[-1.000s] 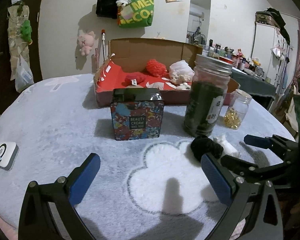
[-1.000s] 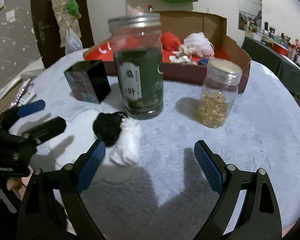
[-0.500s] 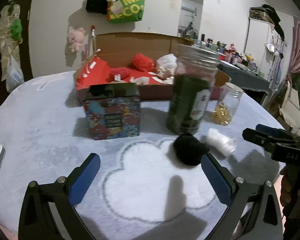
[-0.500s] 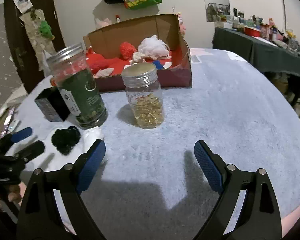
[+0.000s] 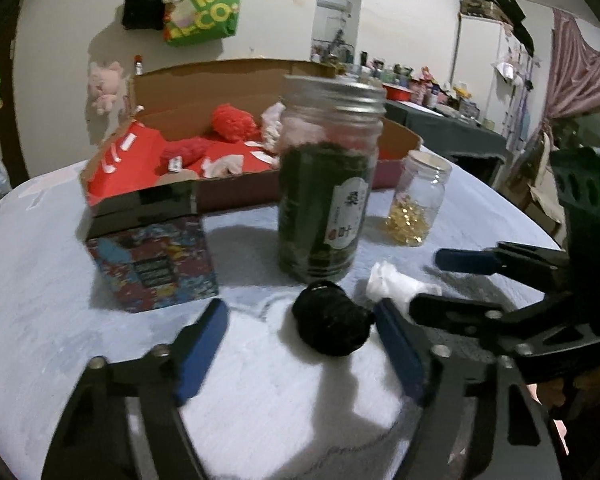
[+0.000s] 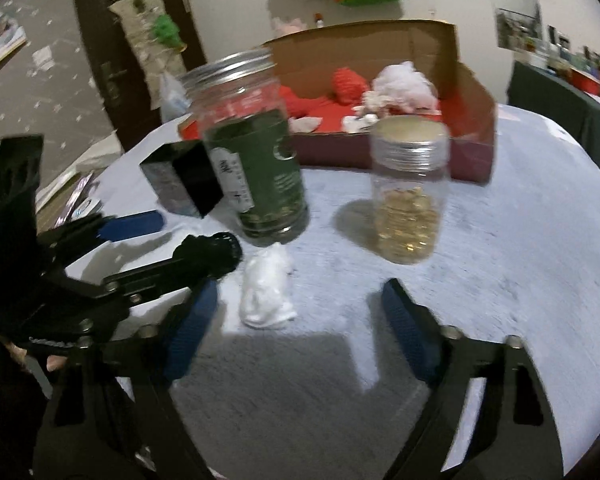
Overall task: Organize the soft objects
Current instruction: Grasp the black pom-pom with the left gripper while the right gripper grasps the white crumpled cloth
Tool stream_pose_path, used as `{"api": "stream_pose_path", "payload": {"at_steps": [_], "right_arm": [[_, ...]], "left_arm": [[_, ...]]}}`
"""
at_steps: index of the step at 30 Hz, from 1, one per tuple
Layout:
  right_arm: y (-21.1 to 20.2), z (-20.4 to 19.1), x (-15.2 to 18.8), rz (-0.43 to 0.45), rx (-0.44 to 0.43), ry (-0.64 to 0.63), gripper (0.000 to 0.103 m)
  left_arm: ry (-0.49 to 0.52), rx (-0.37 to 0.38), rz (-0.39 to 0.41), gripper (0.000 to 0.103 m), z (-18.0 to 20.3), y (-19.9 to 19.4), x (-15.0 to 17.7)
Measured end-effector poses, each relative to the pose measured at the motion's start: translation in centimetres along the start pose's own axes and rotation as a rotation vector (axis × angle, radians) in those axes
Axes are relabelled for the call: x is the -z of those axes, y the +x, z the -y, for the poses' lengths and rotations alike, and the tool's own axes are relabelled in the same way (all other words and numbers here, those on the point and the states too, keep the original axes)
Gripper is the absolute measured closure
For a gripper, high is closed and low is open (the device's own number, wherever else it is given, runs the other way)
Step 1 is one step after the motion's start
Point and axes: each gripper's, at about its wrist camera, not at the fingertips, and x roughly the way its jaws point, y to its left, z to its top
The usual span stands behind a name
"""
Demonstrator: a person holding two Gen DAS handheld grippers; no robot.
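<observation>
Left gripper [image 5: 300, 340]: we see its jaws apart, just been closing; black pom-pom [image 5: 332, 328] between them, against the right pad.
Right gripper [image 6: 296, 320]: jaws apart, just been closing; white soft wad [image 6: 266, 292] ahead, untouched.
Both soft pieces: on the table [image 6: 520, 240], before the green jar [image 5: 326, 196].

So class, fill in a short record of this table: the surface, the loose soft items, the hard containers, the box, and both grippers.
surface: pale blue fluffy table cover
soft items: black pom-pom; white cloth wad
containers: tall green-filled jar; small capsule jar; floral tin
box: cardboard box, red soft things inside
left gripper: closing, not gripping
right gripper: closing, not gripping
</observation>
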Motion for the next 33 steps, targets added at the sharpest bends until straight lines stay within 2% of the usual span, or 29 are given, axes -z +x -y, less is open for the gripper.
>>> {"api": "stream_pose_path", "payload": {"at_steps": [2,4,5,7,9,16,33], "right_arm": [[0.8,-0.3,0.0,-0.029,-0.011,-0.022,0.045],[1.5,-0.6,0.1,-0.041,-0.022,-0.037,0.061],[1.7,-0.8,0.1,-0.042,-0.02,-0.048,0.066],[1.5,-1.1,0.3,-0.026,-0.039,-0.056,0.083],[1.2,-1.0,0.3,-0.012,-0.056,-0.044,0.084],[-0.5,-1.1,0.3,0.039,-0.033,-0.027,0.084],[-4.1,0.6,-0.9,0.111,0.031,0.003,0.084]], "left_arm": [[0.011,0.032,-0.017,0.039,0.1,0.7,-0.1],[0.019,0.069,-0.035,0.064,0.3,1.2,-0.1],[0.016,0.094,-0.042,0.068,0.4,1.3,0.1],[0.017,0.093,-0.031,0.071,0.4,1.2,0.3],[0.021,0.091,-0.019,0.074,0.5,0.9,0.3],[-0.001,0.084,0.024,0.075,0.2,-1.0,0.0],[-0.013,-0.001,0.129,0.075,-2.1,-5.0,-2.0]]}}
